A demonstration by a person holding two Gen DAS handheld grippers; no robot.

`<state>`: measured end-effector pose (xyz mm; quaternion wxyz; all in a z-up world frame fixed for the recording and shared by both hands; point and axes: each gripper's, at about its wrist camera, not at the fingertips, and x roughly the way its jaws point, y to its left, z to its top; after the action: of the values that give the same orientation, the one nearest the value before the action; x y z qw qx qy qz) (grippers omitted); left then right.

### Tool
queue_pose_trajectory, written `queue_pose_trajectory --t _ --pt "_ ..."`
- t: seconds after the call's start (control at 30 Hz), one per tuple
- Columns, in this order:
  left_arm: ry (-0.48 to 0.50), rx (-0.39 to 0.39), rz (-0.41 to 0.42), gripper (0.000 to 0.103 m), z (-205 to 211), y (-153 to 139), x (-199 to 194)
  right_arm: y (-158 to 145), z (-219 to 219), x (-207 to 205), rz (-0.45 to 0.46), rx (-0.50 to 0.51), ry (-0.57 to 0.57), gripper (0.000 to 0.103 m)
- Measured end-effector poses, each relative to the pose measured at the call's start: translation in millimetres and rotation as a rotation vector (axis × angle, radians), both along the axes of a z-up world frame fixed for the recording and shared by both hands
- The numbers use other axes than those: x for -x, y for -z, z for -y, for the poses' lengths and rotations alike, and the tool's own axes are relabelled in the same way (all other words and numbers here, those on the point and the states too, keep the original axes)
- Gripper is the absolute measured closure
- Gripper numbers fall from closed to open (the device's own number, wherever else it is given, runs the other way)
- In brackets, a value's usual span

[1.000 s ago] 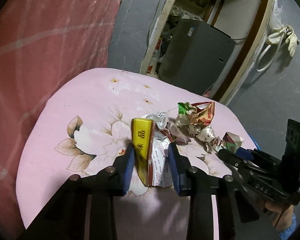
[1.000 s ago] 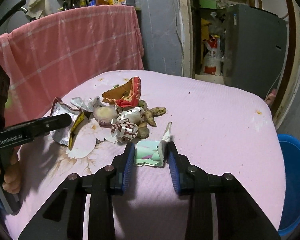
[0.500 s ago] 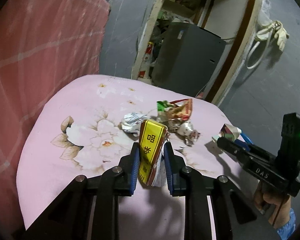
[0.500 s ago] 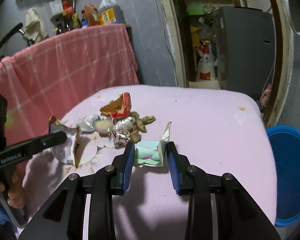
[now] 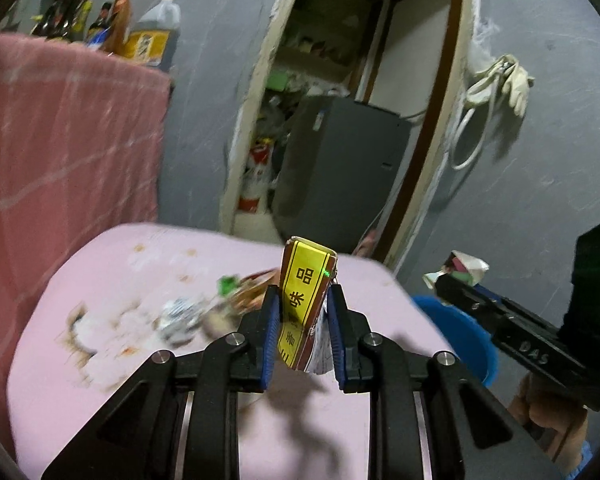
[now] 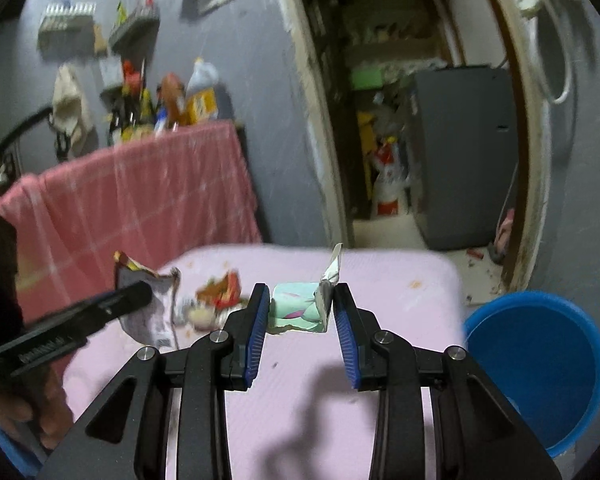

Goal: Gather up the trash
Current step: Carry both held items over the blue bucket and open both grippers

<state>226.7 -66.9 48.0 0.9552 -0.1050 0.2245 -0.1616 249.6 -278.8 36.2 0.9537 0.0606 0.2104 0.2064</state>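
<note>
Claws are both gripping trash above the bench (image 6: 400,280): left claw (image 5: 302,336) pinching a yellow packet (image 5: 303,300), right claw (image 6: 301,328) a green wrapper (image 6: 298,307).

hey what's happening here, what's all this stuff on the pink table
A person is clearing trash off the pink table with a gripper in each hand. The left gripper is shut on a yellow-and-brown wrapper, and the right gripper is shut on a mint-green carton scrap. Both pieces are off the table. More wrappers lie in a pile on it, and a blue bucket stands beside the table on the right.
</note>
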Motion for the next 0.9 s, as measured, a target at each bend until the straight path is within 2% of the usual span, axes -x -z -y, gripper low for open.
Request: queue_pose_trajectory --t 0.2,0.43,0.53,0.73,0.9 --pt "0.079 0.062 0.038 0.084 47.7 -21.5 -23.7 -29.2 46.6 20.0 0.128 -0.026 0.11 0.072" --pt "0.178 0.059 0.096 0.084 111.0 -40.7 -35.1 -43.2 108.6 35.0 0.189 -0.08 0.282 0.072" --pt "0.214 0.091 0.077 0.084 137.7 -38.7 -44.8 -41.6 132.3 38.8 0.19 -0.089 0.345 0.072" --pt "0.275 0.067 0.039 0.084 186.0 -28.7 -61.9 -28.2 179.7 46.1 0.164 -0.125 0.443 0.072" --pt "0.293 0.042 -0.018 0.083 211.3 -8.5 -73.9 2.7 209.8 33.7 0.042 -0.212 0.478 0.072"
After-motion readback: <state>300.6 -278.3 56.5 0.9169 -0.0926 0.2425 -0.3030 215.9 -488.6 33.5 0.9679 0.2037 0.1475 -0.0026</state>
